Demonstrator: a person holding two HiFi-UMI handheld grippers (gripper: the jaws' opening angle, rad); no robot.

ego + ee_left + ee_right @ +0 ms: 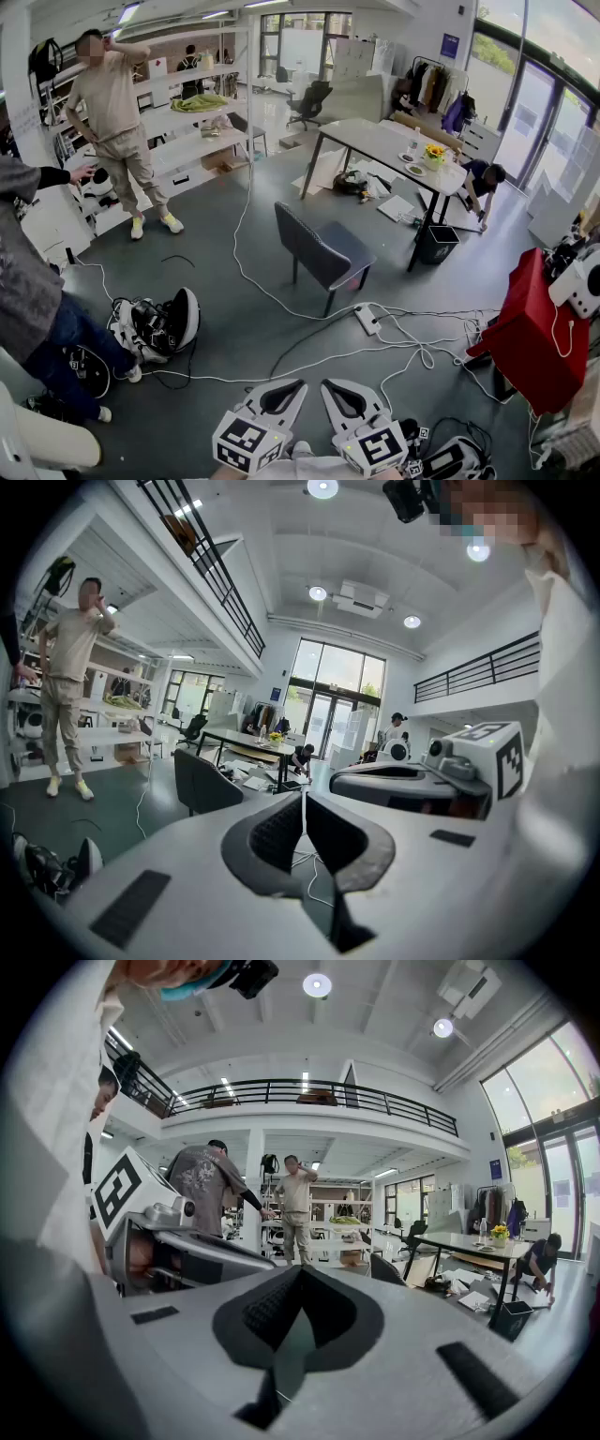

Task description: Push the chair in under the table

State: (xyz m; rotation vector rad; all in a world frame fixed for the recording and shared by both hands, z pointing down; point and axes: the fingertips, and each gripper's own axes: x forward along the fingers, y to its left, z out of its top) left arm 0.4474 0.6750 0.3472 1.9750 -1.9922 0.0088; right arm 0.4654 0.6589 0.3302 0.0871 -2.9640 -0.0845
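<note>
**Chair still out on the floor, nothing touched yet**

Grey concrete floor runs across a tall open studio with white shelves (pixel 187 122) on one side and glass doors on the other. The chair (pixel 323 251), dark and padded, stands alone on that floor, well apart from the table (pixel 375 141). Its backrest is on the side away from the table and its seat is turned roughly toward it. No part of it is under the tabletop, so the whole push is still to do.

The left tongs (pixel 286 392) and right tongs (pixel 339 392) sit side by side at the bottom of the head view, close to the person's body and far from the chair. Both pairs are closed together with nothing between them. I judge the task has not begun: the person must first walk up to the chair, then set the tongs against its backrest.

Only the head view shows the ground to be crossed. White cables (pixel 394 352) and a power strip (pixel 367 321) lie between the person and the chair, and a dark bin (pixel 436 244) stands by the near table leg. The cables could catch the chair legs.

The left gripper view looks level across the room, with its left tongs (pixel 302 799) closed and the chair (pixel 202 785) in front of the table (pixel 239 738). It also shows the gap between them from the side.

The right gripper view shows the right tongs (pixel 298 1274) closed. The chair (pixel 386 1269) is small to their right, and the table (pixel 469 1239) has a crouching person (pixel 542 1255) at its far end.
</note>
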